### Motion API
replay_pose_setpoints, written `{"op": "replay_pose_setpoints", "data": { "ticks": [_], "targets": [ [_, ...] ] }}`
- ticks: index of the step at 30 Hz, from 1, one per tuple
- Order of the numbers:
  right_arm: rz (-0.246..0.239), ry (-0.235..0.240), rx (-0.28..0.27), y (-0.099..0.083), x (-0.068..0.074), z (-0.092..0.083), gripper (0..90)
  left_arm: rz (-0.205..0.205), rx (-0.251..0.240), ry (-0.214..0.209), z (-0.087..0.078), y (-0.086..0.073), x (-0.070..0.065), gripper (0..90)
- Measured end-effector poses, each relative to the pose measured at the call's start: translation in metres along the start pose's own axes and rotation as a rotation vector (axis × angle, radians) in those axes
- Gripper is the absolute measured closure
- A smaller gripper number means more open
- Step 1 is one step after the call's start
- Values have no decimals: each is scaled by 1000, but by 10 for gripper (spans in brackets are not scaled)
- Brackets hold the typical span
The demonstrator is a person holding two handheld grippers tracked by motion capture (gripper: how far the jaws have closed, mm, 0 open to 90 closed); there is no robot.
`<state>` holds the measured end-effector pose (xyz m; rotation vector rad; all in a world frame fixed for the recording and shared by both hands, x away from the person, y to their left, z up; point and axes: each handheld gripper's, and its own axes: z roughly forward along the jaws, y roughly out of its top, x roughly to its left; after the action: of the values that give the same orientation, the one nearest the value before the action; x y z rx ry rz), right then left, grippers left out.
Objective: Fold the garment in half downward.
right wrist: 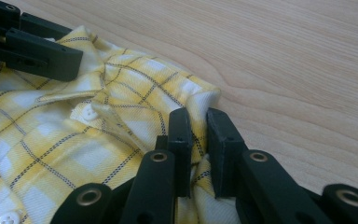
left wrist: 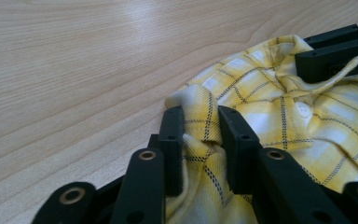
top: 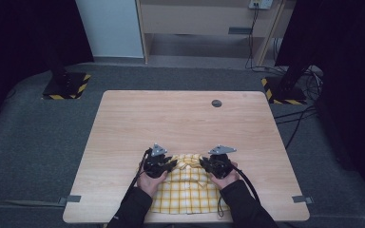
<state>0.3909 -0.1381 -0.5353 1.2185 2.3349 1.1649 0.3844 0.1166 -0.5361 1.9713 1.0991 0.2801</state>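
Two grippers pinch a yellow checked shirt [top: 186, 187] lying at the counter's [top: 180, 118] near edge. Left gripper [left wrist: 200, 135] has its jaws closed on a fold at one shoulder; right gripper [right wrist: 199, 140] clamps the other shoulder likewise.

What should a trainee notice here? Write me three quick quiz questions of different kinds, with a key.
1. True or false: the left claw is shut on a fold of the yellow checked shirt.
2. Where on the table does the shirt lie? A) at the near edge, between the person's hands B) at the far edge C) hanging off the left side
3. What does the right claw pinch?
Key: 1 true; 2 A; 3 a fold of the shirt near its collar.
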Motion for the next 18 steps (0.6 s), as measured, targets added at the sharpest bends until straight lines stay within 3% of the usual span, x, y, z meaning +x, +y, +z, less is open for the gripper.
{"op": "replay_pose_setpoints", "data": {
  "ticks": [5,12,18],
  "targets": [
    [-4,-3,-12,2,2,-3,815,11,-2,3,-5,2,-3,779],
    [-8,23,-51,9,7,-20,817,4,-20,-23,-22,8,-6,783],
    [-29,49,-63,10,17,-34,815,42,-16,-33,-38,8,-18,780]
  ]
}}
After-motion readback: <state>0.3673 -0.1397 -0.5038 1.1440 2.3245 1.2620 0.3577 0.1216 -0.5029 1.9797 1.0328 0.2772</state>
